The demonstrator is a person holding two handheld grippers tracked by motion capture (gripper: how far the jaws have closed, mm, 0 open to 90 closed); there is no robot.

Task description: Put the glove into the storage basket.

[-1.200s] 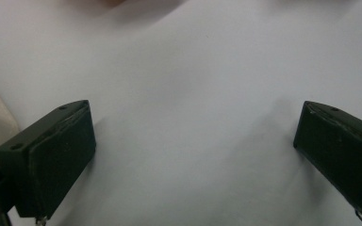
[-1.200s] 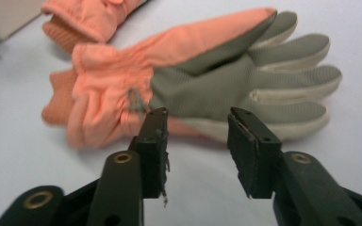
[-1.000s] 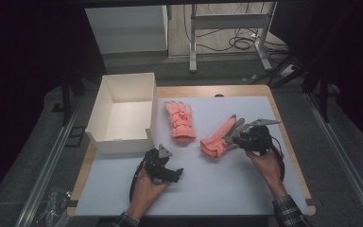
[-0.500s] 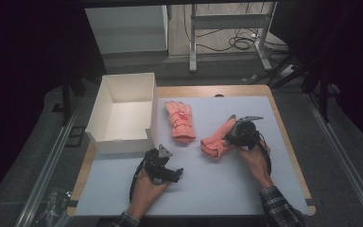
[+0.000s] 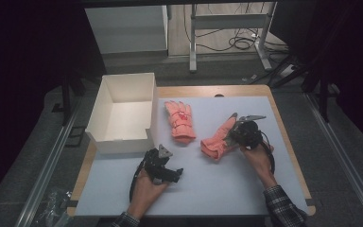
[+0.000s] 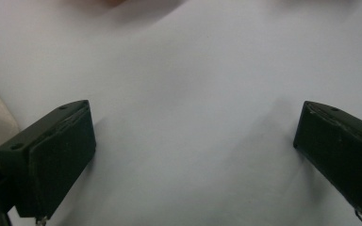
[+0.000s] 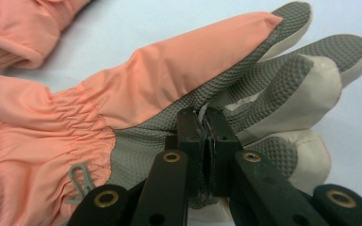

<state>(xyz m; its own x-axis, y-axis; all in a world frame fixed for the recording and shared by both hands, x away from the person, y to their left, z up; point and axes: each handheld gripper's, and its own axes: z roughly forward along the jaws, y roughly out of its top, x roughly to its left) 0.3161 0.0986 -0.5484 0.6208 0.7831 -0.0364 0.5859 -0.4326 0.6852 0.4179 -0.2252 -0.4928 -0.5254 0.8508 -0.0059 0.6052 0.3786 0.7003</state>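
An open white box [image 5: 123,113] sits at the left of the pale surface [image 5: 217,189]. Just in front of it the left claw [image 5: 163,166] rests low over bare surface, its jaws wide apart with nothing between them. Beside the box's right wall lies one salmon glove [image 5: 179,120], fingers pointing away from the person. Farther right, the second glove [image 5: 216,139] lies slanted, and the right claw [image 7: 206,141] is closed tight on what seems to be a fold of its grey textured palm, near the fingers.
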